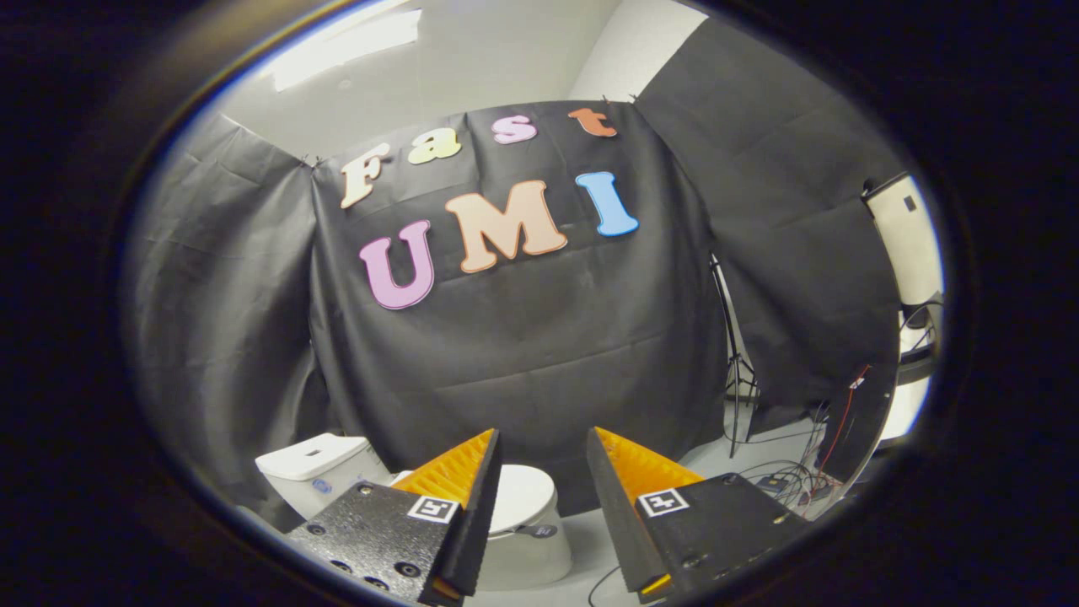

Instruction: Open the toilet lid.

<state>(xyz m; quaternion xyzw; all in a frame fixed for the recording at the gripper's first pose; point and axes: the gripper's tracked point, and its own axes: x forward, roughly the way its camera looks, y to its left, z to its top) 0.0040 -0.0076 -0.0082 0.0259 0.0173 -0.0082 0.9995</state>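
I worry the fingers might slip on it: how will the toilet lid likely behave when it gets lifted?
The toilet lid looks like smooth, glossy, rigid plastic, so it will probably stay stiff but may feel slippery. It lies closed and flat beside the tank, so it likely pivots up at that end rather than lifting free. The gripper is open, some way short of it.

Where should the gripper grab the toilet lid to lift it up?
Probably at the front rim of the toilet lid, the end farthest from the tank, since the hinge likely sits by the tank. The lid lies flat and closed, so hook under its front edge from below. The gripper is open, well short of the toilet.
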